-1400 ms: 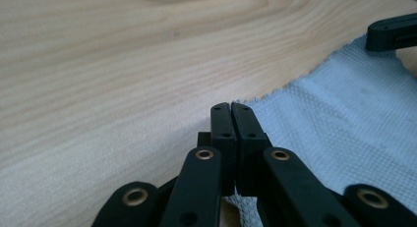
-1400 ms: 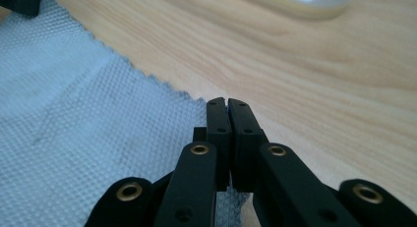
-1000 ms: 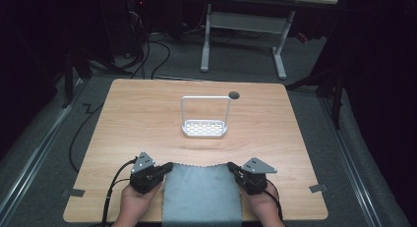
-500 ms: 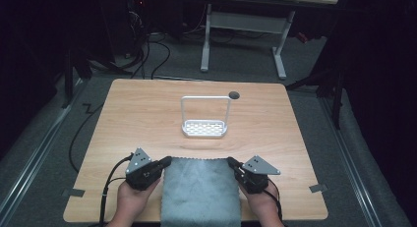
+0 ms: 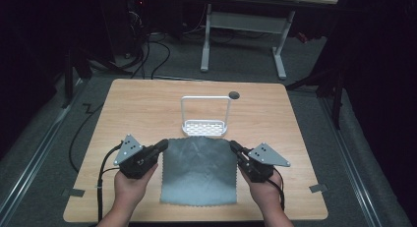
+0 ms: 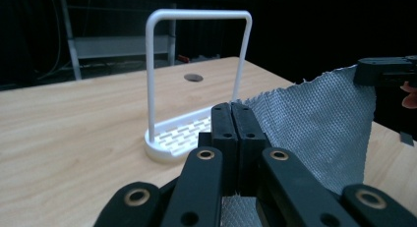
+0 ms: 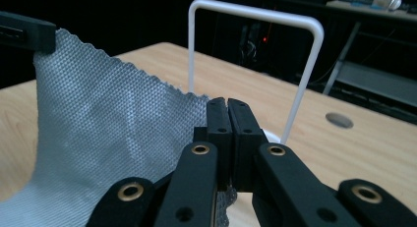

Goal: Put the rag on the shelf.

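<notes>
High view: a grey cloth (image 5: pixel 199 170) lies spread on the near middle of the wooden desk (image 5: pixel 137 109), its far edge lifted off the surface and reaching close to a white rack (image 5: pixel 205 118) that stands just beyond it. The left tool (image 5: pixel 160 147) is clamped on the cloth's far left corner, and the right tool (image 5: pixel 235 148) is clamped on its far right corner, so the cloth hangs stretched between them while its near part rests flat on the desk. A hand (image 5: pixel 129 187) holds the left tool and another hand (image 5: pixel 264 190) holds the right one, both coming from the near edge.

In the left gripper view the jaws are pressed together with cloth (image 6: pixel 319 124) pinched between them, the fabric rising to the right toward the other tool (image 6: pixel 386 70); the rack (image 6: pixel 196 79) stands just ahead. In the right gripper view the jaws are likewise closed on the cloth (image 7: pixel 108 124), with the rack's upright hoop (image 7: pixel 255 65) behind.

A small dark round hole (image 5: pixel 234 95) sits in the desk beyond the rack.
</notes>
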Motion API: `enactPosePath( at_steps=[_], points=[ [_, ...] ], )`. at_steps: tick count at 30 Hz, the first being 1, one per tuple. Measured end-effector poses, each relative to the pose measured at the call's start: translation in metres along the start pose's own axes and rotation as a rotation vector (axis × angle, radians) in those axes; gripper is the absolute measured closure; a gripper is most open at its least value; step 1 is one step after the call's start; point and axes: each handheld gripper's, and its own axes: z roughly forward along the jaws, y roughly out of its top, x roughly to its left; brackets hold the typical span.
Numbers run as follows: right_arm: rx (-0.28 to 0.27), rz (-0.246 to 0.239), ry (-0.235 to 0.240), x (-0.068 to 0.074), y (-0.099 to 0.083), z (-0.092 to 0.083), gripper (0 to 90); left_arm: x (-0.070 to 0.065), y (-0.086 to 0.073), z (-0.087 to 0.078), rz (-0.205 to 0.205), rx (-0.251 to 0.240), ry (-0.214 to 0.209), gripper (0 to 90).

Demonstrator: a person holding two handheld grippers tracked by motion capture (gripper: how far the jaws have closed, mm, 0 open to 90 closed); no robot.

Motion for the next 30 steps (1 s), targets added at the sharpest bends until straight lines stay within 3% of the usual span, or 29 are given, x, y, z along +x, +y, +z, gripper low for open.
enactPosePath(
  at_steps=[8, 17, 23, 30],
  points=[
    [-0.068, 0.02, -0.014, -0.012, 0.019, 0.003, 89.4, 0.002, 0.027, 0.007, 0.035, -0.061, 0.028, 89.9],
    [-0.145, 0.022, -0.017, -0.026, 0.05, 0.004, 89.4, 0.011, 0.058, 0.011, 0.036, -0.138, 0.059, 89.9],
    [-0.157, 0.012, -0.026, -0.035, 0.064, 0.01, 89.5, 0.018, 0.07, 0.019, 0.047, -0.162, 0.073, 89.9],
    [-0.132, 0.057, -0.047, -0.053, 0.068, 0.027, 89.5, 0.026, 0.076, 0.037, 0.095, -0.153, 0.103, 89.8]
  ],
)
